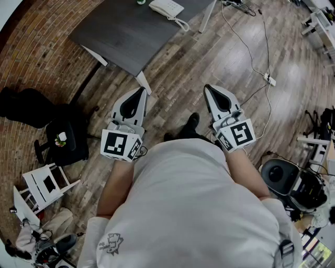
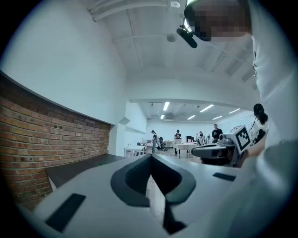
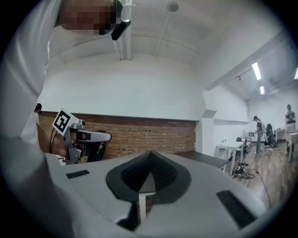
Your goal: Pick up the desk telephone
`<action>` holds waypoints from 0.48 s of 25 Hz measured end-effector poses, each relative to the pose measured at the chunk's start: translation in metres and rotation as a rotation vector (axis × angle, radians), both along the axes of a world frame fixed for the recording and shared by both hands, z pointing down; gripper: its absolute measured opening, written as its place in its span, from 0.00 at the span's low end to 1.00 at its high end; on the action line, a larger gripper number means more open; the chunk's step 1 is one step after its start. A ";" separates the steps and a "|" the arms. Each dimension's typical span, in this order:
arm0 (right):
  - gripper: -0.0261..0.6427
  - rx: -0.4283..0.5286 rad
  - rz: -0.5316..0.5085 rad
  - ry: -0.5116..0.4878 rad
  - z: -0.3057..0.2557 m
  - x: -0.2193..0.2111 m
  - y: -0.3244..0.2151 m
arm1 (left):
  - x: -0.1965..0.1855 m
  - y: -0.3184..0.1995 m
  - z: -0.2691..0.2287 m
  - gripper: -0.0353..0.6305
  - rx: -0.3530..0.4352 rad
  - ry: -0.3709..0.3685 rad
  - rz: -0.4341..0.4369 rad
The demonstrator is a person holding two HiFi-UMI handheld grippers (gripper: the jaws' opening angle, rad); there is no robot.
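**Phone far ahead, both hand-held grippers shut and empty**

- Left hand-held gripper (image 1: 141, 93): jaws together, nothing between them. It is held level at the person's waist, over the floor (image 1: 178, 73), with its tips pointing to the far side.
- Counter (image 1: 125, 31): dark top, far and left of centre. Its near corner falls just ahead of the left tips.
- Phone (image 1: 166, 8): white, sits on the counter's far right part, partly cut by the frame edge, so its long axis is unclear. Its coiled cord (image 1: 181, 23) trails off its right side.
- Right hand-held gripper (image 1: 210, 92): jaws together, empty, level, beside the left.

Judgement: the phone lies well apart from both, straight ahead and between their lines, slightly closer to the left. A walk forward comes before any reach.
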State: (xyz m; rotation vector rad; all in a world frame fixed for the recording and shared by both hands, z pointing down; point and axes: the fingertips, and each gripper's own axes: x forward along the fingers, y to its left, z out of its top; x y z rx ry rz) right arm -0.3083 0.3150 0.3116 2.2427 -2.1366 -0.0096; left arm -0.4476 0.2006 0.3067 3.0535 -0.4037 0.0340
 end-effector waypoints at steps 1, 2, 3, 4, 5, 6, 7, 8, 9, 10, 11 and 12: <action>0.04 0.000 -0.002 0.001 -0.001 0.000 -0.002 | 0.001 -0.002 -0.001 0.07 -0.003 0.001 -0.001; 0.04 0.000 -0.003 0.002 -0.003 0.001 -0.005 | 0.002 -0.004 -0.001 0.07 -0.005 0.002 -0.001; 0.05 0.000 -0.005 0.003 -0.004 0.002 -0.007 | 0.003 -0.006 -0.002 0.07 -0.007 0.002 -0.001; 0.04 0.000 -0.005 0.004 -0.004 0.002 -0.009 | 0.004 -0.008 -0.002 0.07 -0.008 0.002 -0.001; 0.04 0.000 -0.006 0.004 -0.005 0.004 -0.010 | 0.005 -0.009 -0.002 0.07 -0.009 0.002 -0.002; 0.04 0.000 -0.007 0.003 -0.005 0.005 -0.011 | 0.007 -0.010 -0.002 0.07 -0.009 0.003 -0.002; 0.04 0.001 -0.009 0.001 -0.006 0.007 -0.012 | 0.009 -0.011 -0.003 0.07 -0.008 0.005 -0.003; 0.05 0.003 -0.011 -0.001 -0.006 0.009 -0.013 | 0.010 -0.012 -0.003 0.07 -0.007 0.008 -0.004; 0.04 0.004 -0.012 -0.003 -0.006 0.011 -0.013 | 0.012 -0.013 -0.004 0.07 -0.006 0.010 -0.006; 0.04 0.004 -0.013 -0.004 -0.007 0.013 -0.014 | 0.014 -0.014 -0.005 0.07 -0.006 0.011 -0.007; 0.04 0.005 -0.014 -0.003 -0.007 0.016 -0.015 | 0.016 -0.015 -0.006 0.07 -0.007 0.012 -0.009; 0.04 0.006 -0.015 -0.002 -0.008 0.018 -0.015 | 0.019 -0.016 -0.006 0.07 -0.008 0.012 -0.011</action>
